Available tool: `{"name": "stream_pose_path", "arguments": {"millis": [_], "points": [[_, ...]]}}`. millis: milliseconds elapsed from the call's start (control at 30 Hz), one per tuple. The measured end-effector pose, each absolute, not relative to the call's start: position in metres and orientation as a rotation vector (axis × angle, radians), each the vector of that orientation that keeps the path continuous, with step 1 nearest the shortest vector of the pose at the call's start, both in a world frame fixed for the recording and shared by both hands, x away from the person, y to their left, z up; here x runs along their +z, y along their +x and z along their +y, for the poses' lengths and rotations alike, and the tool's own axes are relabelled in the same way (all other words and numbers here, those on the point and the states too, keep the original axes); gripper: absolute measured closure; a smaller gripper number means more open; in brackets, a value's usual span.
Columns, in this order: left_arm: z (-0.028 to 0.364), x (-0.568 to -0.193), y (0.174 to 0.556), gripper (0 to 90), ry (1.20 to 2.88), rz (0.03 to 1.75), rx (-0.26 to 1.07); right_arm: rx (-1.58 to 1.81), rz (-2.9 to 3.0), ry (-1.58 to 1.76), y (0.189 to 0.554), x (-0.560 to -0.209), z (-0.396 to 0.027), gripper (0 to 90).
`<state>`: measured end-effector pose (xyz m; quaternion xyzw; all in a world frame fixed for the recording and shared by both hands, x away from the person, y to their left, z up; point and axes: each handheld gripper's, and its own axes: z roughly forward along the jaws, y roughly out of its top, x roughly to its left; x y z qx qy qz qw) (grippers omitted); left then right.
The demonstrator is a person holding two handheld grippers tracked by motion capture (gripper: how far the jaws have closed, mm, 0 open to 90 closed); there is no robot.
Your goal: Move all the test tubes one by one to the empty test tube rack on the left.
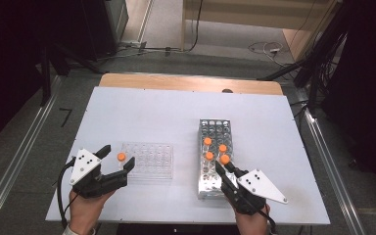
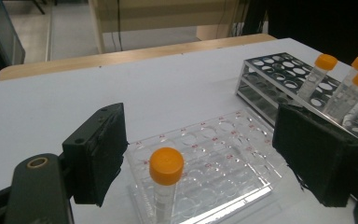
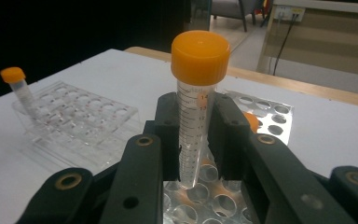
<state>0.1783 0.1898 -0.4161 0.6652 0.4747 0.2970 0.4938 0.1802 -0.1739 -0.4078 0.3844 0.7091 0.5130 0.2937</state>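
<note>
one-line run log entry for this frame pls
right gripper: shut on orange-capped tube, above metal rack | left gripper: open around tube in clear tray, not gripping

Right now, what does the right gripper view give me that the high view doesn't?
Right gripper view: the printed scale on the held tube, its tip clear above the metal rack.

High view: three more orange-capped tubes standing in the rack, and the left claw open.

Both: the right claw shut on that tube, and one tube standing in the clear tray.
</note>
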Motion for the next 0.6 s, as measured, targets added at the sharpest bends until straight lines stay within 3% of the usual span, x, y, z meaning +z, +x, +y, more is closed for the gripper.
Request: {"name": "stream_pose_path", "arguments": {"millis": [600], "points": [[0.169,-0.409,0.167,16.7,1.651,1.069,0.686,1.399,2.079,0.898,0.163,-0.422,-0.127,72.3]]}}
